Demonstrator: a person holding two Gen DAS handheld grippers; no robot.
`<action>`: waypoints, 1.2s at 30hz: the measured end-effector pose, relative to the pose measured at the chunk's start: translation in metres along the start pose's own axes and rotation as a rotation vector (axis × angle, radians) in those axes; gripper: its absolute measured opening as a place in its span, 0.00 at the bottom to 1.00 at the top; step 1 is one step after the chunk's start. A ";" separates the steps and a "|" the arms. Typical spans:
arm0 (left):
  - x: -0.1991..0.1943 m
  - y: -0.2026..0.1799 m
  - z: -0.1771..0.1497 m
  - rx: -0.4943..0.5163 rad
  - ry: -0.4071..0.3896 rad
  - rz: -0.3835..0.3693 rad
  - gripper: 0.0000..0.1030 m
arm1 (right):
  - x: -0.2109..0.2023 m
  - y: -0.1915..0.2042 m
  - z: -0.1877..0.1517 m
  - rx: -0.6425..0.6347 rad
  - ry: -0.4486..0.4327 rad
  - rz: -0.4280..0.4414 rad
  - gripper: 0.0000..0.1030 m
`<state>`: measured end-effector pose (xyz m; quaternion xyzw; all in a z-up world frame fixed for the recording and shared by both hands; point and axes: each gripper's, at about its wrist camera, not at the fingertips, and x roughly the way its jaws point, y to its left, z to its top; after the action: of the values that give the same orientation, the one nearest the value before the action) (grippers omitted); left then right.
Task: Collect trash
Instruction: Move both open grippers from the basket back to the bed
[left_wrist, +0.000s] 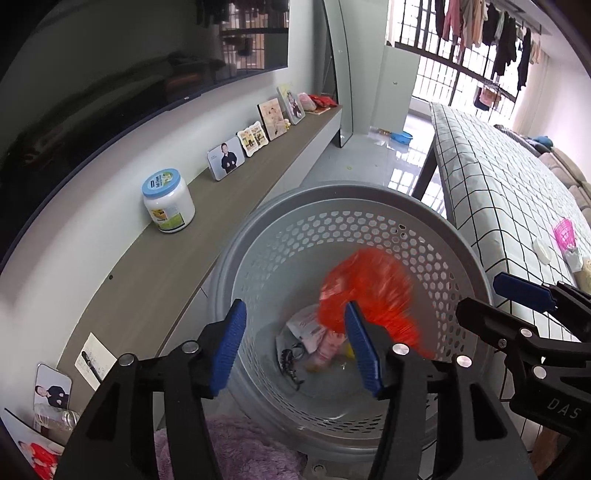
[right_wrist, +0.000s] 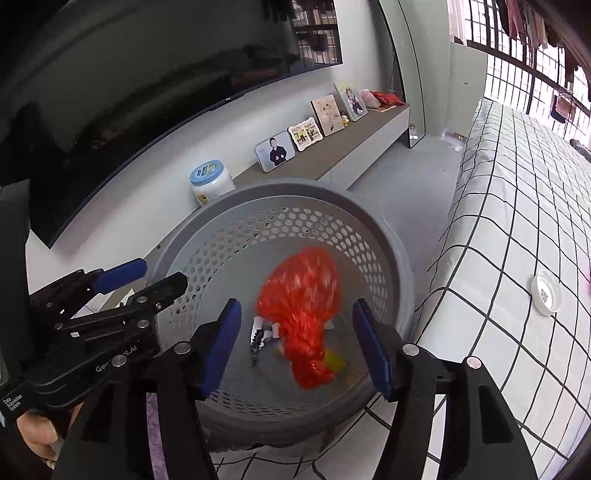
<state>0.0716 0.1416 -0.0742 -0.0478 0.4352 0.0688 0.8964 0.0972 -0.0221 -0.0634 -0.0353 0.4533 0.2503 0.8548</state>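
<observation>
A grey perforated bin (left_wrist: 369, 201) (right_wrist: 207, 218) stands below both grippers. A red plastic bag (left_wrist: 365, 291) (right_wrist: 303, 306) is blurred in mid-air inside the bin, touching neither gripper. Wrappers and a small black item (left_wrist: 291, 360) (right_wrist: 256, 341) lie on the bin floor. My left gripper (left_wrist: 295, 345) is open and empty above the bin's near rim; it also shows in the right wrist view (right_wrist: 144, 277). My right gripper (right_wrist: 297, 349) is open and empty over the bin; it also shows in the left wrist view (left_wrist: 491, 295).
A long shelf (left_wrist: 177, 258) along the wall holds a white jar (left_wrist: 168, 199) and photo frames (left_wrist: 226, 158). A table with a checked cloth (left_wrist: 491, 192) stands to the right, with a white lid (right_wrist: 546, 297) and a pink basket (left_wrist: 565, 230) on it.
</observation>
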 end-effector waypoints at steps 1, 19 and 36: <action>0.000 0.001 0.000 -0.001 0.000 0.002 0.53 | 0.000 0.000 0.000 0.001 0.001 0.001 0.58; -0.008 0.006 -0.001 -0.011 -0.009 0.020 0.74 | -0.003 -0.001 0.000 0.007 -0.004 0.004 0.58; -0.035 0.006 0.001 -0.016 -0.055 0.023 0.86 | -0.029 -0.003 -0.006 0.023 -0.021 -0.004 0.62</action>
<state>0.0498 0.1447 -0.0464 -0.0478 0.4102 0.0840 0.9069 0.0801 -0.0377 -0.0441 -0.0239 0.4471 0.2437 0.8604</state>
